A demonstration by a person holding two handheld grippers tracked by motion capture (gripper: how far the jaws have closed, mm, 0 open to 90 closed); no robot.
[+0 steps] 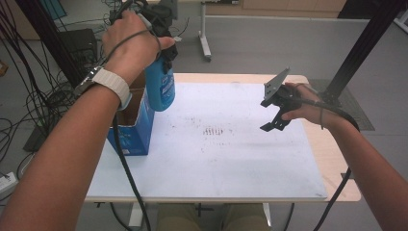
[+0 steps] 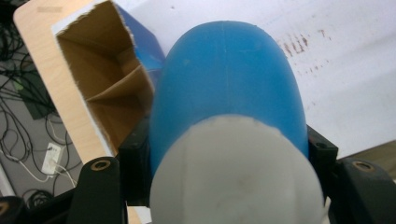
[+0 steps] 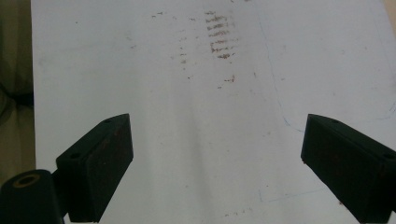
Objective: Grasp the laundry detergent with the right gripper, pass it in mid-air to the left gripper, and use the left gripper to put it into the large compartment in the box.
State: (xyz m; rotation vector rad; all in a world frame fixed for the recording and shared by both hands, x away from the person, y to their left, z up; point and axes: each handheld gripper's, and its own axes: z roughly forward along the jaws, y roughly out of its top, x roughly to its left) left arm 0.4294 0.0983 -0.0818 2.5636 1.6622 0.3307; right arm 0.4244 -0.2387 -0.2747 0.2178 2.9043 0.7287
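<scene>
Blue bottle held in the air over the table's left part, bottom end hanging just beside the open top of the blue carton and overlapping its upper right corner in the high view. Smooth, matte plastic, rounded and tapering; white cap at the near end in the left gripper view, domed and faintly ribbed. Printed label on the blue side, too small to read.

Left gripper clenched on the bottle near its cap end, 1 black jaw pressed against each flank in the left gripper view. Hand wrapped around the gripper body, pale watch strap on the wrist, black cable trailing down past the carton.

Carton upright at the table's left edge, top flaps torn ragged, brown cardboard inside with a divider across it, blue printed skin outside. Nothing between bottle and carton mouth.

White sheet covering most of the tabletop, flat and matte, marked with a patch of short brown streaks near its middle and thin blue pen lines. Light wooden table edge bare along the right.

Right gripper well apart from the bottle, hovering over the sheet's right part, jaws spread wide with nothing between them, 2 flat dark pads facing each other. Grey 3-cornered plate on top.

Beyond the table, grey floor, tangled black cables at left, a black frame post at right.
</scene>
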